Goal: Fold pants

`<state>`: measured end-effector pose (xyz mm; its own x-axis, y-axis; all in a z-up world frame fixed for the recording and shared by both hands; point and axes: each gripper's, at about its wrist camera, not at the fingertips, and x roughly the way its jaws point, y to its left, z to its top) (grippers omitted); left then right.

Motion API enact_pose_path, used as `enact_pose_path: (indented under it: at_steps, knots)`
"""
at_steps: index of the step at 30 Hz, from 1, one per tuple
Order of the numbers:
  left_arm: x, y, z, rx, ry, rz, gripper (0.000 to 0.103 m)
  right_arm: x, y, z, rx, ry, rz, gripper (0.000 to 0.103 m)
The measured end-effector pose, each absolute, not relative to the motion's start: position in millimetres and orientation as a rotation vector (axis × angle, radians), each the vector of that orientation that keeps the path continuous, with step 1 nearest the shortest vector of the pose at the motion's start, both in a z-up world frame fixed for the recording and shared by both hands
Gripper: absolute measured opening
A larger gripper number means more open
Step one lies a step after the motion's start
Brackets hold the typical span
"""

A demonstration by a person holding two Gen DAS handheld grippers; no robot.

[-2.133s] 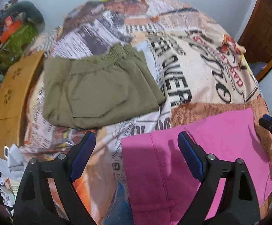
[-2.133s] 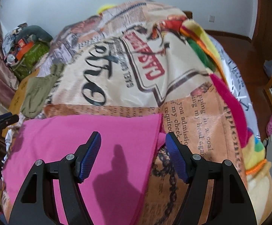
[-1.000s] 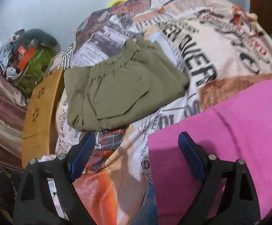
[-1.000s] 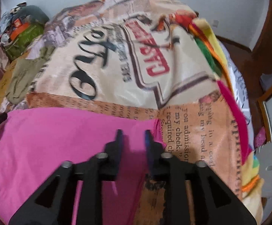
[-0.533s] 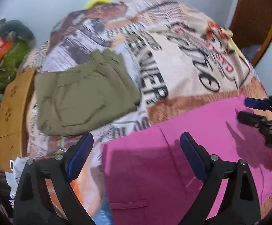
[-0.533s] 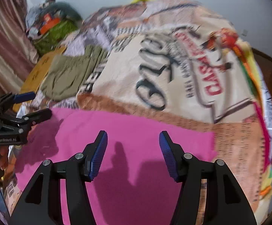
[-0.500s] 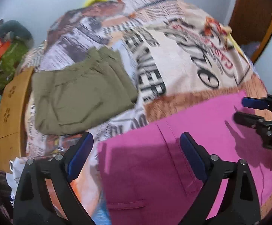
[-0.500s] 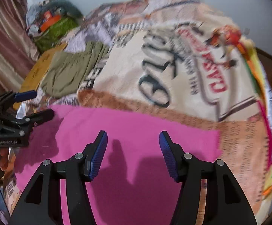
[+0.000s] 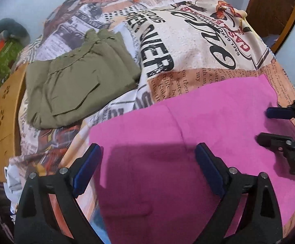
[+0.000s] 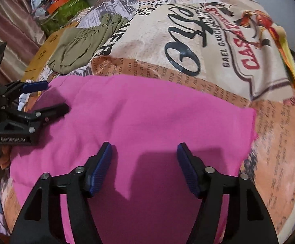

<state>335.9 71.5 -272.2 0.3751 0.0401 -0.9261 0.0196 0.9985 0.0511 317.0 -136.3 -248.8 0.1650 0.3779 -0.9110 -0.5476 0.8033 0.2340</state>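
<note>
Pink pants point(image 9: 198, 122) lie flat across the near side of the bed, also seen in the right wrist view point(image 10: 147, 122). My left gripper point(image 9: 147, 170) is open and empty, just above their left end. My right gripper point(image 10: 144, 167) is open and empty above the pants' middle, left of their right edge. Each gripper shows in the other's view: the right gripper point(image 9: 269, 125) at the far right, the left gripper point(image 10: 51, 97) at the far left, both open over the pink cloth.
Folded olive-green pants point(image 9: 76, 81) lie on the printed bedspread point(image 9: 188, 46) beyond the pink pants. A wooden board point(image 9: 5, 105) stands at the bed's left edge, with a pile of bags point(image 10: 66, 0) behind it. A wooden door point(image 9: 269, 6) is at the right.
My right gripper was shut a second ago and has opened. It has moved left from the pants' right edge to over their middle. The left gripper stayed open and shifted slightly over the left end.
</note>
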Motion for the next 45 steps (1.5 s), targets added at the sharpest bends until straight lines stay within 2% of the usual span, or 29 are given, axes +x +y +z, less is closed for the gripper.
enact_pose_path:
  at_steps: [10,24,27,31,35,45]
  knots:
    - [294,83,-254,0.031,1.154,0.055,0.095,271,-152,-232,-0.243,1.165,0.612,0.067]
    - [241,88,-234,-0.024,1.149,0.083,0.097,232,-163,-210,-0.179,1.142,0.583,0.067]
    - [233,94,-225,-0.071,1.141,0.105,0.097,224,-160,-203,-0.172,1.116,0.592,0.067]
    - [218,98,-216,-0.134,1.125,0.118,0.097,216,-154,-193,-0.152,1.077,0.608,0.074]
    - [207,98,-220,-0.182,1.136,0.140,0.097,212,-143,-190,-0.126,1.051,0.635,0.077]
    - [195,93,-241,-0.478,1.235,0.009,0.097,213,-120,-223,-0.189,1.147,0.675,0.078]
